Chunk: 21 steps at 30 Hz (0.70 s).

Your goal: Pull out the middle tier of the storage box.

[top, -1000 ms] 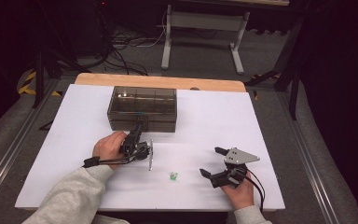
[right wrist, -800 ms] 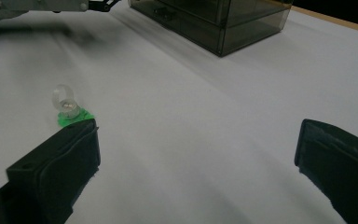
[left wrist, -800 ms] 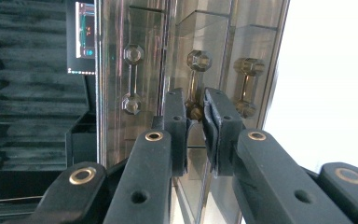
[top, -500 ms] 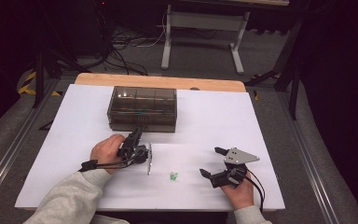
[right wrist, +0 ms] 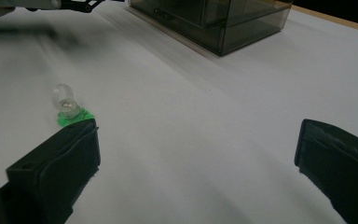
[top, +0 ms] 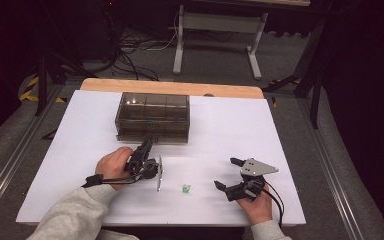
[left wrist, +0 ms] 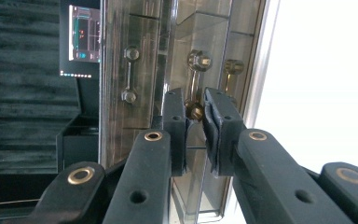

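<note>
- Step in hand, as judged: a drawer of the smoky plastic drawer box (top: 152, 116) is being taken by its handle w/ the left gripper (top: 147, 147).
- In the left gripper view the jaws are seen nearly closed around a brass-coloured drawer knob (left wrist: 195, 110) at frame centre; pads look just at the knob, but whether it's actually pinched can't be told for sure.
- Box is found upper centre of the high view, on the white table (top: 280, 150); left gripper is just below its front edge, centre-left.
- Drawer front looks flush w/ the box, so the drawer is judged not yet pulled out.
- Right gripper (top: 230, 174) is held lower right of the high view, jaws wide open, nothing between them.
- A small clear bulb on a green base (right wrist: 67, 107) is seen at left of the right gripper view, just above the left-hand jaw; in the high view it lies lower centre, between the two grippers, well apart from the box.
- Next move, as judged: grip on the knob is to be firmed up, then a straight pull toward the bottom of the frame; box may slide if not steadied.
- Bulb is prob. meant for the drawer once opened; a gentle pinch would be needed.
</note>
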Available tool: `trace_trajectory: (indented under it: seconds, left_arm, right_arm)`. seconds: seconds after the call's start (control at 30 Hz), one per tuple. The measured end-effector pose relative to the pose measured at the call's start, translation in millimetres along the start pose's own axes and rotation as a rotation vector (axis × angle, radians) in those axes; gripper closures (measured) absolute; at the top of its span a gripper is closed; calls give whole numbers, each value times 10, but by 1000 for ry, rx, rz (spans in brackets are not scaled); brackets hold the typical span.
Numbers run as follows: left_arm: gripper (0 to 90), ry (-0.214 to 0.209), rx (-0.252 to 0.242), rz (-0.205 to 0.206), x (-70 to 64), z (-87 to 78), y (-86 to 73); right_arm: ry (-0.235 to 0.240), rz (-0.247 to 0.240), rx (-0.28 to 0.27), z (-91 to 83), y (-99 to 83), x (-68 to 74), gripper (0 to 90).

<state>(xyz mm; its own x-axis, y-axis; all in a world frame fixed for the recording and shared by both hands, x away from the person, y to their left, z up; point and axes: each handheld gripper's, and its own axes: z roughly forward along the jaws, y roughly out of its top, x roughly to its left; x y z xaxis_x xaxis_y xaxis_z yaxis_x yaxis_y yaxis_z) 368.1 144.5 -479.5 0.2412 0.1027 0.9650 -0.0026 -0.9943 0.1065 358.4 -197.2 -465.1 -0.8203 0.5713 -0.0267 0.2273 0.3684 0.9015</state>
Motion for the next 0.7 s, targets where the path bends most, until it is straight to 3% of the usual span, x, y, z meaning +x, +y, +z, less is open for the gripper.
trace_trajectory:
  seconds: [0.13, 0.3, 0.7]
  left_arm:
    - [786, 4, 0, 15, -14, 3, -3]
    - [663, 11, -19, 6, -6, -14, 3]
    - [625, -1, -48, 0, 13, -72, -1]
  right_arm:
    - [0, 0, 1, 0, 0, 0, 5]
    - [0, 0, 1, 0, -1, 1, 5]
    - [2, -4, 3, -1, 0, 6, 5]
